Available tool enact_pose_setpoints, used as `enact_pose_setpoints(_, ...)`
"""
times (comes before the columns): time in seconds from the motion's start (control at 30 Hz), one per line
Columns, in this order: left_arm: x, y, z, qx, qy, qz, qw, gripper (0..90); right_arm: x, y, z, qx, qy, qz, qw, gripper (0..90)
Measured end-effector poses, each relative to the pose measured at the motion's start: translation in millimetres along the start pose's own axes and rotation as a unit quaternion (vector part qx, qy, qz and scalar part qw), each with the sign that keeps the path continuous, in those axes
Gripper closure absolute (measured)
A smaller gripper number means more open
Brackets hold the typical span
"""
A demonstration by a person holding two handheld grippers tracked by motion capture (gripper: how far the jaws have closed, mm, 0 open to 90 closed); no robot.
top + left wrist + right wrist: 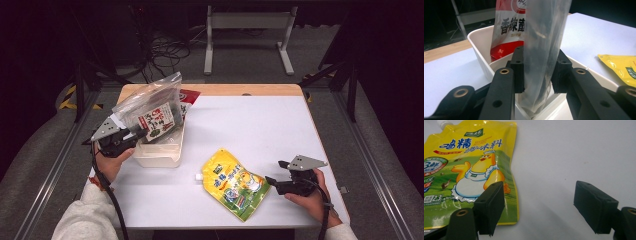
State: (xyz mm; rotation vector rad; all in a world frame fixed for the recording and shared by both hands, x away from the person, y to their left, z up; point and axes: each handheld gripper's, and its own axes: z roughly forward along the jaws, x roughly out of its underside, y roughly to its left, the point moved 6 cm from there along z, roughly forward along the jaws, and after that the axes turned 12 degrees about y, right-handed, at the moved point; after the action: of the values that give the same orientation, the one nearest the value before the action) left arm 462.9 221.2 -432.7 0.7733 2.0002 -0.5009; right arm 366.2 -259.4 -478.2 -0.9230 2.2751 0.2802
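Note:
A clear plastic bag (150,107) with a red-and-white labelled packet inside stands tilted in a white bin (157,159). My left gripper (137,134) reaches in from the left, shut on the bag's lower part. In the left gripper view both pads touch the bag (544,50) over the bin (477,47), with my left gripper (537,72) around it. A red snack packet (509,30) leans behind. A yellow spouted pouch (234,183) lies flat on the table. My right gripper (276,171) rests open just right of it. Nothing sits between its jaws (539,202), and the pouch (471,170) lies beside the left jaw.
The red packet (189,97) pokes out past the bin's far side. The white tabletop (250,125) has a wooden strip along its far edge. A metal frame and cables lie on the floor beyond. The pouch (621,66) is far right in the left gripper view.

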Motion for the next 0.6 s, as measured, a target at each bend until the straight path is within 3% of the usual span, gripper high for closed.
enact_pose_setpoints(0.6,-2.5,-5.2,-6.5,-0.022,-0.003,0.010,0.9997,60.8,-2.0,1.6,-0.2,0.000,0.001,-0.008,1.0000,28.7)
